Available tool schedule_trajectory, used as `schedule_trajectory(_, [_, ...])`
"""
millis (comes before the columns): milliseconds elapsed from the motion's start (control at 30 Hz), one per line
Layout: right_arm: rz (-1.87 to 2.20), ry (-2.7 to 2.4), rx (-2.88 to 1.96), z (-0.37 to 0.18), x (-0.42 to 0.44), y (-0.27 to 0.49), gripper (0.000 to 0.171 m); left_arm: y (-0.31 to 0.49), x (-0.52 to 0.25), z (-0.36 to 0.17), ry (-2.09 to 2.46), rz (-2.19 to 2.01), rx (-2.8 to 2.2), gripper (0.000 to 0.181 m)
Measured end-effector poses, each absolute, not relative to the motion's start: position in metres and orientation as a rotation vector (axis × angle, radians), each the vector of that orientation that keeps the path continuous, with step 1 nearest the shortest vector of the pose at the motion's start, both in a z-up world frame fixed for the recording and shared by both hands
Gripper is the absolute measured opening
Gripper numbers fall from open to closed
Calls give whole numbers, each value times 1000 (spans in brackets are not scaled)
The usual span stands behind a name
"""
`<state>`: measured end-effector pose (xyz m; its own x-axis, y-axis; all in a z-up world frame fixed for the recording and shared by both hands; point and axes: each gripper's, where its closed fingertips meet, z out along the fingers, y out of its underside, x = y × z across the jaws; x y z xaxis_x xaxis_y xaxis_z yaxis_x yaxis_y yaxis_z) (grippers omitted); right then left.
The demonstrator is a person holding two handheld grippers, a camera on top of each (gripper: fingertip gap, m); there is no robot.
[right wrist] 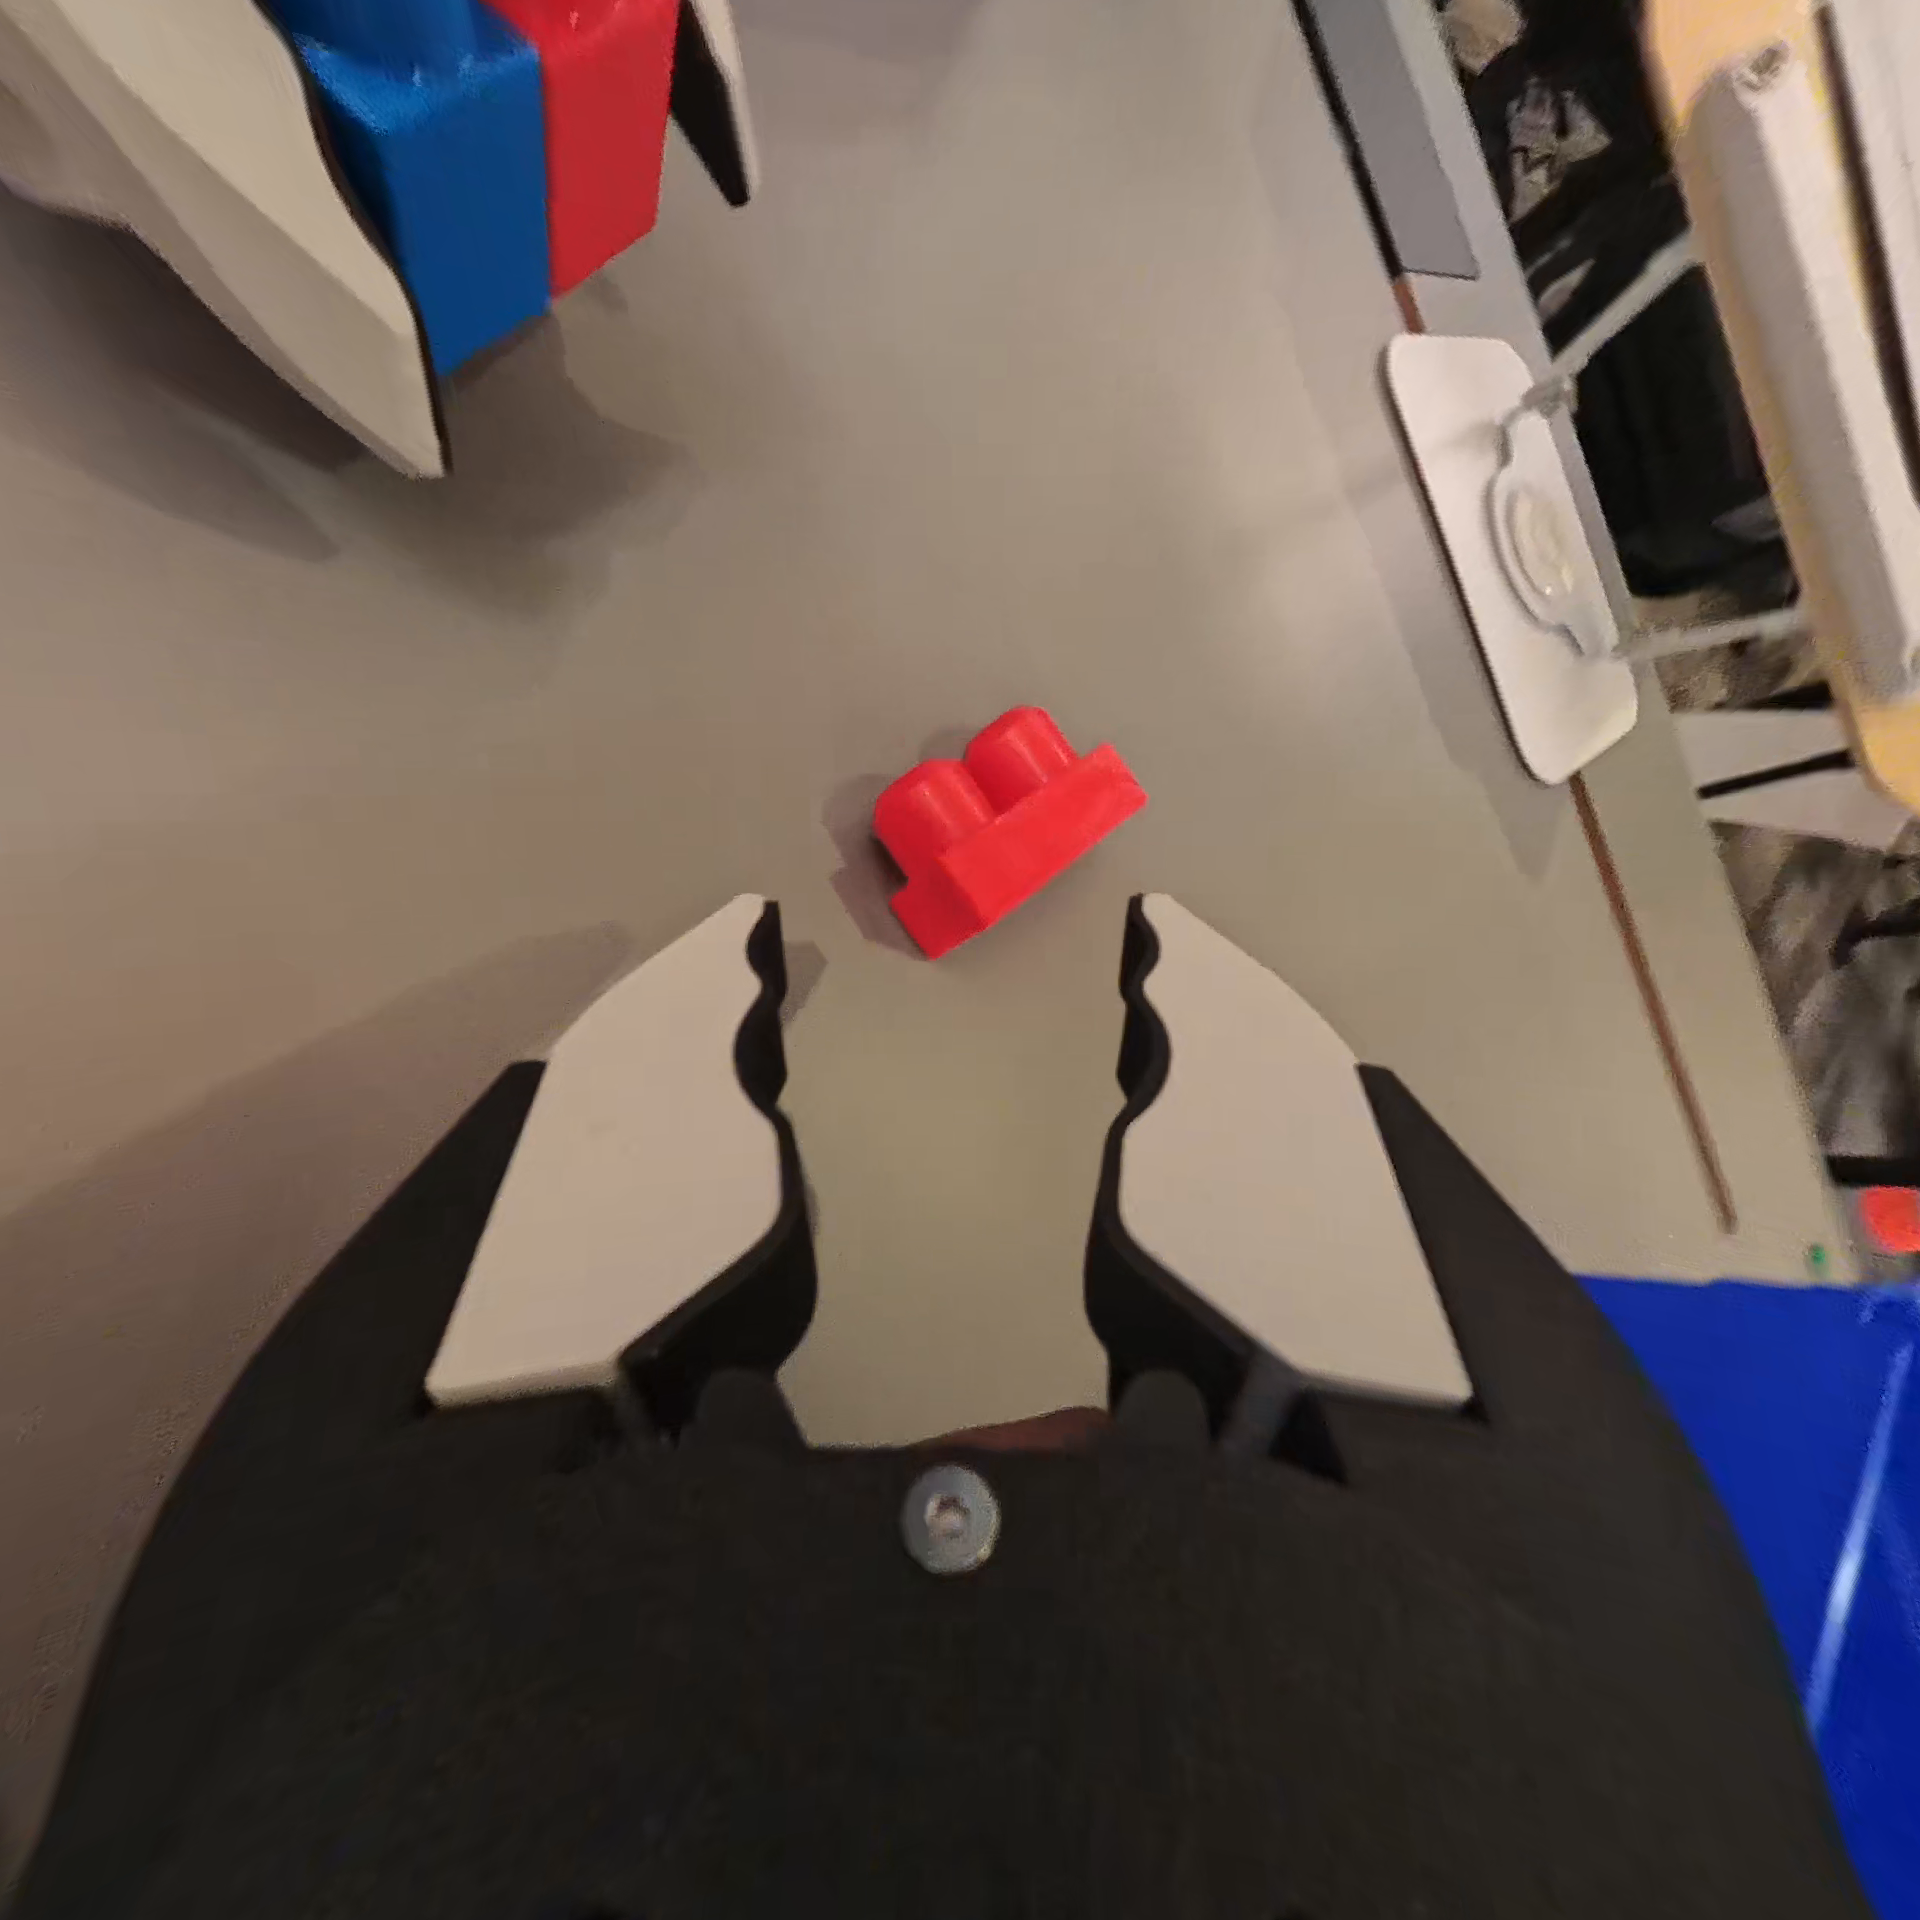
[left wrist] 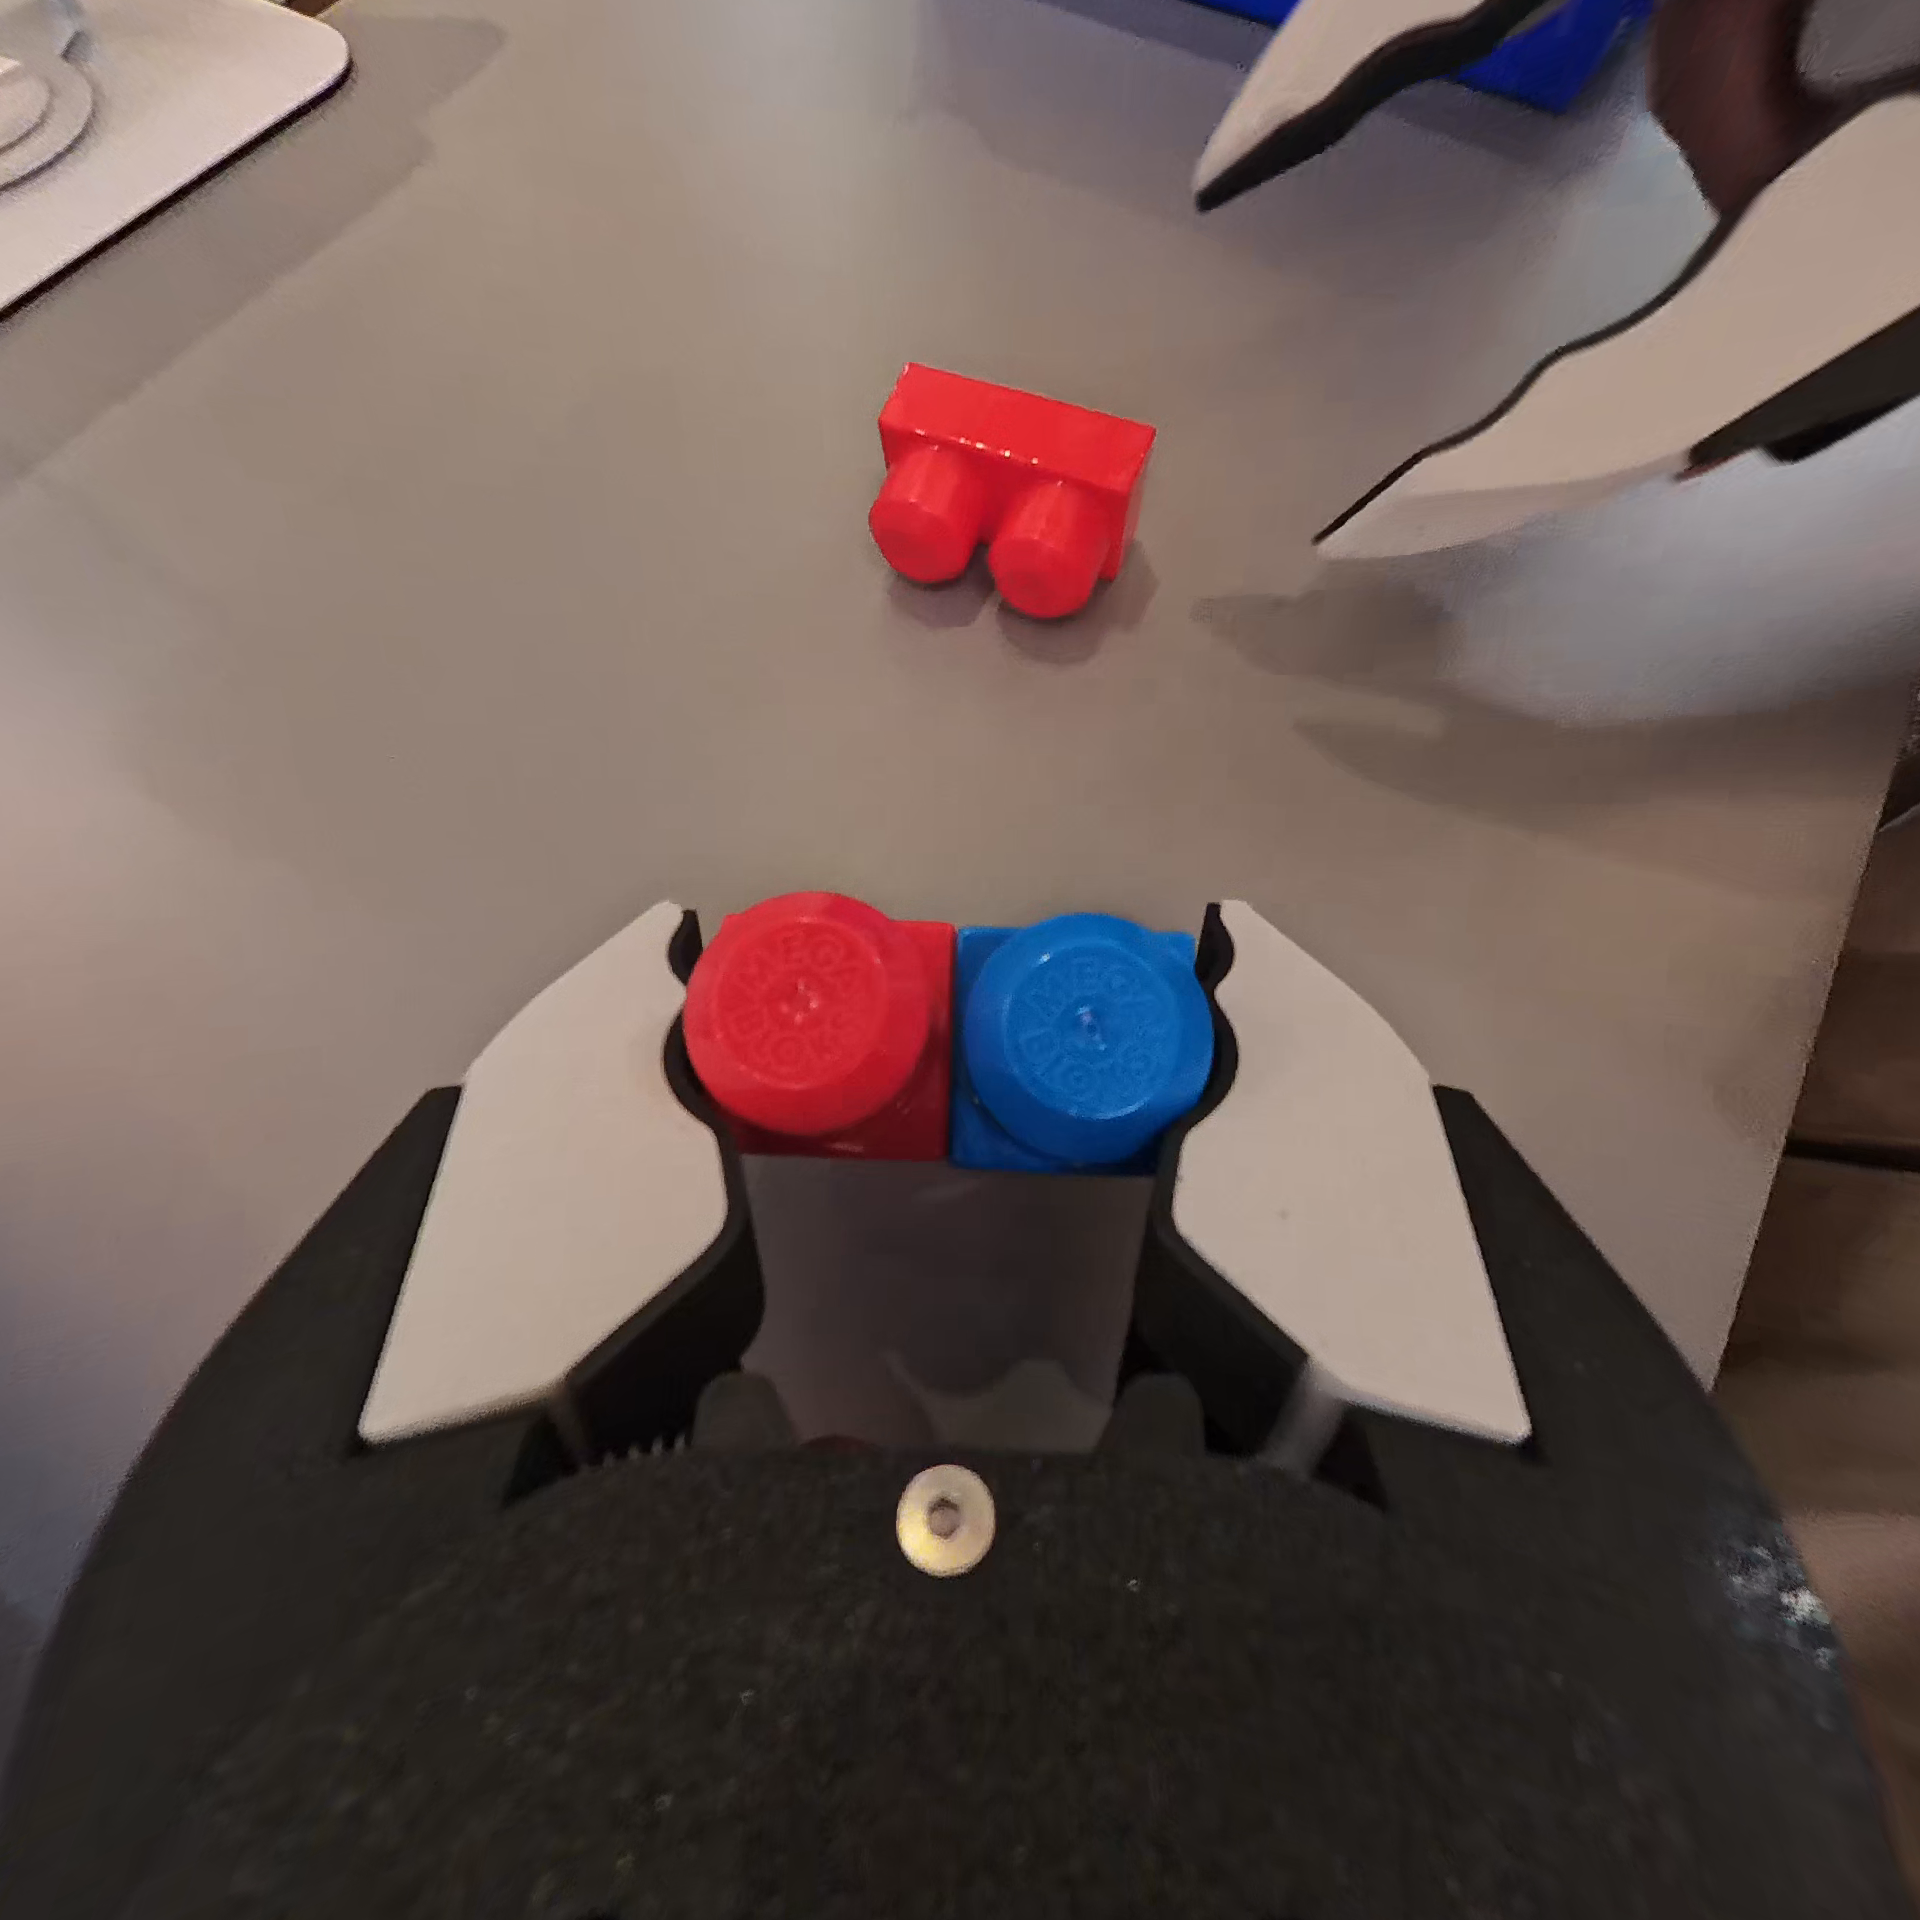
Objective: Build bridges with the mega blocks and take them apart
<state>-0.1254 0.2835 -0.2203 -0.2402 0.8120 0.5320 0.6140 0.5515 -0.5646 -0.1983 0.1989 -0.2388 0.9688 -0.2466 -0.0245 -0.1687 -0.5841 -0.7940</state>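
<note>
My left gripper point(left wrist: 948, 920) is shut on two one-stud blocks held side by side, a red block point(left wrist: 810, 1023) on the left and a blue block point(left wrist: 1081, 1029) on the right, studs facing the camera. They also show at the top left of the right wrist view, blue point(right wrist: 447, 177) and red point(right wrist: 603, 125). A flat red two-stud block point(left wrist: 1013, 488) lies on its side on the grey table point(left wrist: 520, 623). My right gripper point(right wrist: 951, 904) is open and empty, its tips just short of that block point(right wrist: 1003, 831). It enters the left wrist view from the upper right point(left wrist: 1257, 364).
A white pad with a clear round object point(right wrist: 1507, 551) sits near the table's edge, also at the top left of the left wrist view point(left wrist: 135, 114). A blue container point(right wrist: 1766, 1507) is at the right, close to my right gripper. The table edge runs down the right point(left wrist: 1808, 1039).
</note>
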Motion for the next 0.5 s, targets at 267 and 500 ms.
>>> schedule_trajectory(267, [17,-2163,-1031,-252,-152,301,67,191,-205,-233,268,-110,-2188,89])
schedule_trajectory(500, [49,-2171,-1087,-258,-151,307,51,193,-206,-236,270,-143,-2181,89])
